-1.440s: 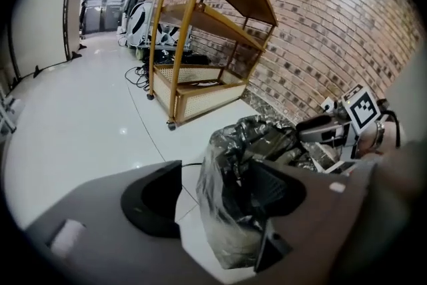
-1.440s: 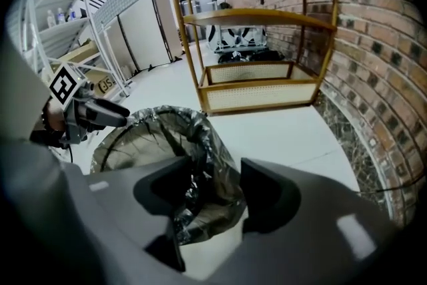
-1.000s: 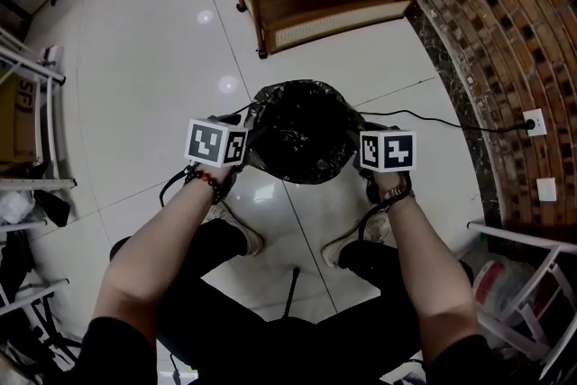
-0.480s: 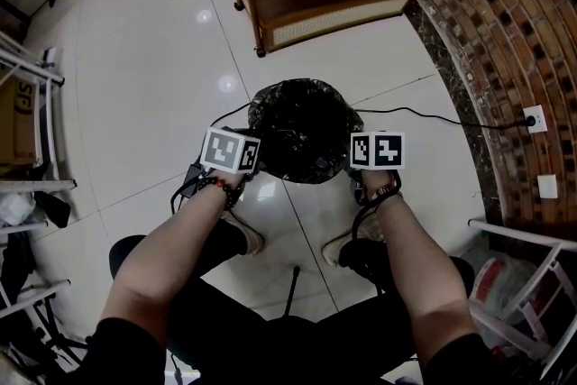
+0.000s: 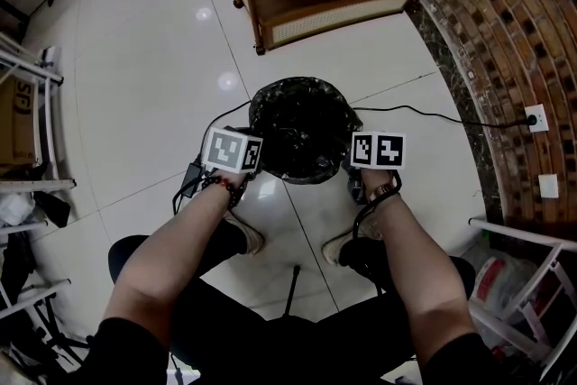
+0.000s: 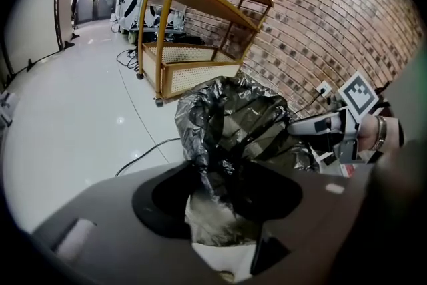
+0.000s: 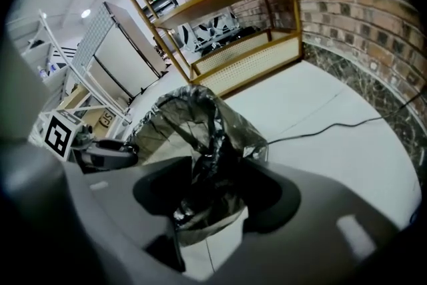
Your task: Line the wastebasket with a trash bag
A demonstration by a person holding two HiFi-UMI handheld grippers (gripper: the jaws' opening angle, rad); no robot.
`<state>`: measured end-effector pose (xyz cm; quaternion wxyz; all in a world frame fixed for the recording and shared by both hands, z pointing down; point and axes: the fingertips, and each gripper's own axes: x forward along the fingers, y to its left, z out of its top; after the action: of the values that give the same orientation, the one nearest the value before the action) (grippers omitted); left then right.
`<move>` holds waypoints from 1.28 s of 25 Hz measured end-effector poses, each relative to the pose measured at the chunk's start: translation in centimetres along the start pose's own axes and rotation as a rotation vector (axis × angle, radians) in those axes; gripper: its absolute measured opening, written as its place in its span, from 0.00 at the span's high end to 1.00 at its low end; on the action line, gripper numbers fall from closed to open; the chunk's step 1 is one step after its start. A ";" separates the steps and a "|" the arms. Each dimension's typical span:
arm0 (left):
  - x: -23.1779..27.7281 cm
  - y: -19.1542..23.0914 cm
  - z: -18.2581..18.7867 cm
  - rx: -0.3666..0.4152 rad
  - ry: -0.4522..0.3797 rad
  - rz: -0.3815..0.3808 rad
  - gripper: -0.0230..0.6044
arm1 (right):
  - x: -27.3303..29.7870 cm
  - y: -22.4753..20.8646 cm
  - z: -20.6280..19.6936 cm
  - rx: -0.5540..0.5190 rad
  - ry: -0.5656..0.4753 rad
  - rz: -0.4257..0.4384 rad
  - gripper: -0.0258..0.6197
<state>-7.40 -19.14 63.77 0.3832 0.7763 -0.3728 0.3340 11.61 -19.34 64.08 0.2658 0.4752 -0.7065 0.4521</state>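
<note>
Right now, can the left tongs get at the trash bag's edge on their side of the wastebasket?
Very likely yes: the left tongs sit right at the wastebasket rim, and their jaws are closing on the trash bag, whose black film runs between them. Nothing stands in the way.

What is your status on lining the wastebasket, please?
Left tool closing on black plastic trash bag film at the rim; right tool clamped on it opposite. Bag draped over white wastebasket. Black floor cable alongside, not obstructing.

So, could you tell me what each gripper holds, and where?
The crinkled black plastic trash bag, by its rim on opposite sides: the right gripper clamps bunched film; the left gripper is closing its jaws on film between them.
</note>
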 end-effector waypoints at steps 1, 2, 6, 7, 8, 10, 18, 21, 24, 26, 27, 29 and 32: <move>-0.1 0.0 0.2 0.004 -0.007 0.001 0.58 | -0.1 -0.1 0.1 -0.003 -0.005 -0.004 0.60; -0.2 0.1 0.3 0.007 -0.014 0.001 0.56 | -0.3 -0.1 0.2 -0.007 -0.009 -0.008 0.60; -1.0 0.3 0.8 0.033 -0.025 0.019 0.50 | -0.9 -0.1 0.5 -0.013 -0.024 -0.011 0.60; -1.3 0.4 0.8 0.040 -0.026 0.026 0.49 | -1.1 -0.2 0.5 -0.011 -0.027 -0.011 0.60; -1.6 0.4 0.9 0.045 -0.028 0.032 0.48 | -1.4 -0.3 0.5 -0.010 -0.029 -0.014 0.60; -2.3 0.5 1.2 0.052 -0.037 0.042 0.46 | -2.0 -0.5 0.5 -0.007 -0.033 -0.019 0.56; -6.5 0.2 3.3 0.082 -0.129 0.084 0.45 | -6.0 0.3 2.1 -0.045 -0.118 -0.048 0.56; -8.4 -0.8 4.1 0.117 -0.172 0.092 0.46 | -7.9 1.4 2.8 -0.069 -0.156 -0.049 0.56; -10.1 -2.5 5.0 0.158 -0.225 0.080 0.46 | -9.8 3.1 3.6 -0.101 -0.200 -0.041 0.56; -11.5 -3.9 5.8 0.187 -0.269 0.062 0.46 | -11.1 4.5 4.2 -0.125 -0.234 -0.031 0.56; -12.2 -4.7 6.2 0.201 -0.292 0.048 0.47 | -11.7 5.2 4.5 -0.137 -0.252 -0.026 0.60; -13.4 -6.3 6.9 0.235 -0.331 0.021 0.49 | -12.9 6.7 4.8 -0.167 -0.286 -0.020 0.65; -15.1 -8.2 7.2 0.292 -0.370 0.011 0.53 | -14.6 8.8 4.8 -0.225 -0.329 -0.015 0.73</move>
<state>-6.35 -16.85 45.31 0.1904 0.8694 -0.3884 0.2386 9.74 -16.10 46.76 0.2016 0.5153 -0.7829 0.2845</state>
